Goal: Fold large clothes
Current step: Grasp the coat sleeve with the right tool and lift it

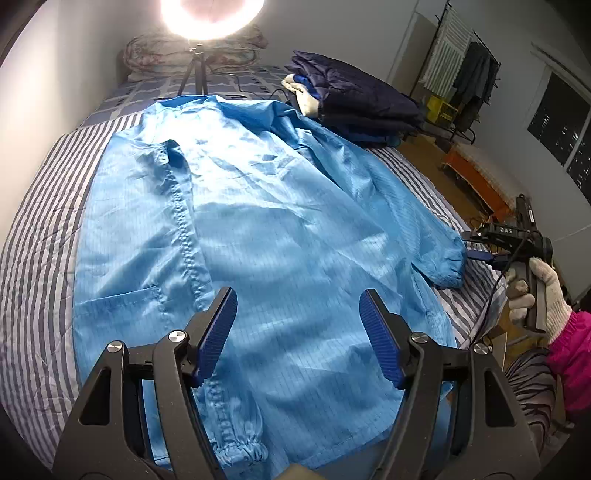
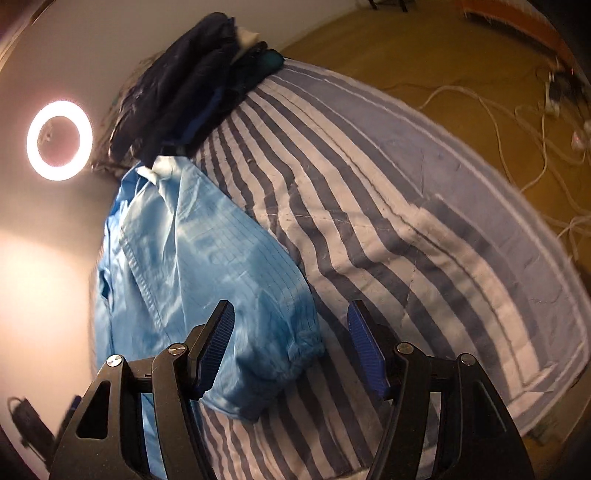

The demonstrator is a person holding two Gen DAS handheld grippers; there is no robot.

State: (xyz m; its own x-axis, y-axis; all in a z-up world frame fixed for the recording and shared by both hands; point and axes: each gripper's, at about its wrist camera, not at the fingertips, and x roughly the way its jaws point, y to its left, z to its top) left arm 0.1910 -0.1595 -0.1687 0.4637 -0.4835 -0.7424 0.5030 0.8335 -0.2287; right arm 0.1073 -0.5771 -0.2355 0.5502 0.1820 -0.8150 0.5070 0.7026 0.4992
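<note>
A large light-blue coat (image 1: 258,229) lies spread flat on the striped bed (image 1: 40,229), front up, zipper running down its left part. One sleeve lies folded across its front toward the near edge; its elastic cuff (image 1: 243,452) shows there. The other sleeve runs right, with its cuff (image 1: 448,264) near the bed's edge. My left gripper (image 1: 297,314) is open and empty above the coat's lower part. My right gripper (image 2: 291,328) is open and empty just above that right sleeve's cuff (image 2: 295,354). The right gripper also shows in the left wrist view (image 1: 524,221), held by a gloved hand.
A pile of dark folded clothes (image 1: 365,103) sits at the bed's far right corner and shows in the right wrist view (image 2: 192,88). A lit ring light (image 1: 212,18) on a tripod stands at the head of the bed. Cables (image 2: 546,122) lie on the floor.
</note>
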